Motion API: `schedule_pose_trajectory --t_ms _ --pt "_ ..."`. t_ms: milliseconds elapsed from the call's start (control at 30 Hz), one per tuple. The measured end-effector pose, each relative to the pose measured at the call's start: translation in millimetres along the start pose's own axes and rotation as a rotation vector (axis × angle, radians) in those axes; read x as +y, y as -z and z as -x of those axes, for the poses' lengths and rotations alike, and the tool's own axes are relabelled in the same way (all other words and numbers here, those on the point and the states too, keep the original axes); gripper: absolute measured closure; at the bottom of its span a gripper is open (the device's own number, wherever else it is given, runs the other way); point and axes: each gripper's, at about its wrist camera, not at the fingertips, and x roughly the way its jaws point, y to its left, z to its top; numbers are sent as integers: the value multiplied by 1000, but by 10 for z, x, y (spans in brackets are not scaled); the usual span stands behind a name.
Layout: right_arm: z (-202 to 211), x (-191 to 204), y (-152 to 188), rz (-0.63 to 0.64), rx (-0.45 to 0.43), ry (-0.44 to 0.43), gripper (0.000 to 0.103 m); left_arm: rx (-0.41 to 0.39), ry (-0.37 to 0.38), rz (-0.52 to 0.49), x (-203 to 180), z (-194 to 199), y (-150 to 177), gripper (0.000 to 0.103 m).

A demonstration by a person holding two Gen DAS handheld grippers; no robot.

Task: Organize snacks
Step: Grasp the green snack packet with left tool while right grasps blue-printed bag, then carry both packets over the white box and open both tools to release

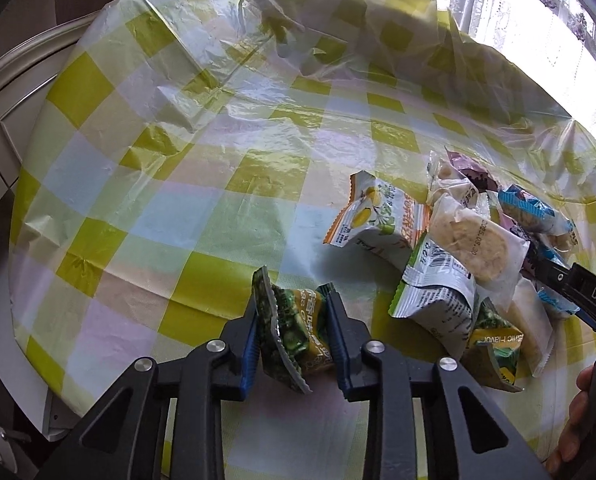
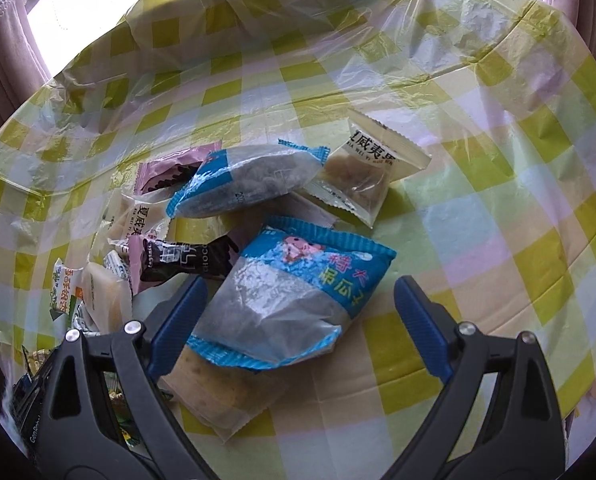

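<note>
Pinching a small green snack packet (image 1: 298,332) between their blue pads, the left fingers (image 1: 292,316) stood nearly closed, the wrapper crumpled and tilted in the grip above the checked surface (image 1: 170,208). To the right of those fingers lay the heap of snacks: a green-and-white packet (image 1: 437,300) nearest, an orange-edged packet (image 1: 381,216) beyond it, and a clear-wrapped round cracker (image 1: 477,244) on top. The right fingers (image 2: 298,300) stood wide apart, holding nothing, with a blue-and-clear packet (image 2: 294,300) lying flat on the surface between them; whether the left pad touched its edge I could not tell. Beyond their tips lay a second blue packet (image 2: 250,180), a pale packet (image 2: 373,168) to its right, and a dark chocolate bar (image 2: 182,260) towards the left.
</note>
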Motion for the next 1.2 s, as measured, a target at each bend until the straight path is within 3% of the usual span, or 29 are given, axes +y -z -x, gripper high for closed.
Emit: schedule_pose_trajectory --t_ms 200,267,333,433,733,1200 --pt "-99 77 -2 47 19 20 8 -9 4 -2 -3 4 6 73" --pt "-95 100 6 66 6 45 17 -11 7 3 1 17 17 73" --pt "-79 109 12 87 -8 70 37 -13 7 2 0 25 21 74" --pt "-64 89 15 92 -17 68 43 -15 9 3 -4 34 24 74" --pt "135 -44 48 67 -58 20 47 -45 18 -3 -31 140 42 81" --pt "688 -348 176 71 -148 72 47 -95 101 -47 -256 544 173 81"
